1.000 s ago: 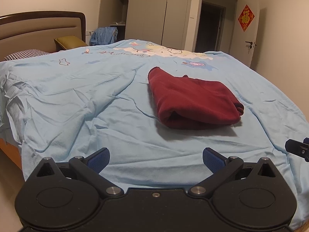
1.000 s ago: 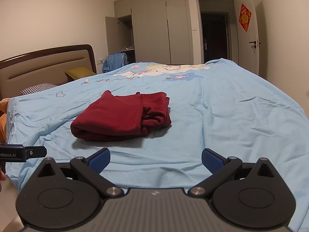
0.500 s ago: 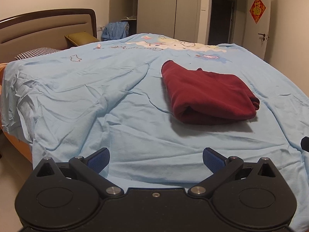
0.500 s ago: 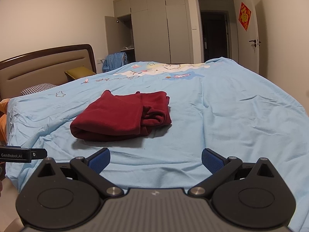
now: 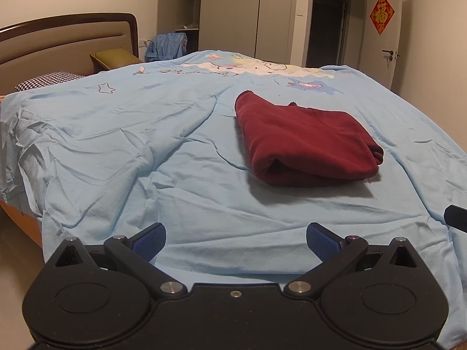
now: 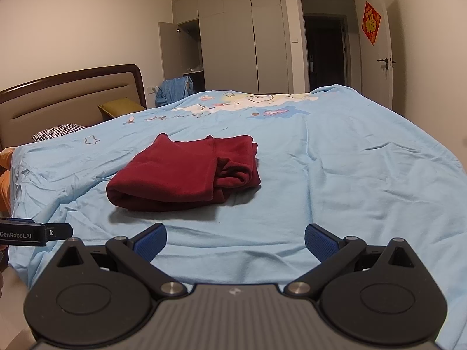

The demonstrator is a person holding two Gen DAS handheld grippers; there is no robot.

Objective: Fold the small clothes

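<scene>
A dark red garment (image 5: 306,143) lies folded into a thick rectangle on the light blue bed cover (image 5: 146,134). From the right wrist the same garment (image 6: 186,175) appears left of centre, with its layered edges facing right. My left gripper (image 5: 235,240) hangs open over the near edge of the bed, well short of the garment and with nothing between its blue pads. My right gripper (image 6: 235,240) is open too, held back from the garment at the bed's near edge. The side of the left gripper's body (image 6: 32,234) shows at the left border of the right wrist view.
A brown headboard (image 6: 70,96) with a checked pillow (image 6: 58,131) and an olive cushion (image 6: 121,108) stands at the left. Grey wardrobes (image 6: 239,38), one door ajar, and a dark doorway (image 6: 325,52) lie beyond. A white door (image 5: 385,49) with a red ornament is at right.
The left wrist view has shifted, so the garment now sits further right and a little lower in it. The right gripper has barely moved. Both stay open.
</scene>
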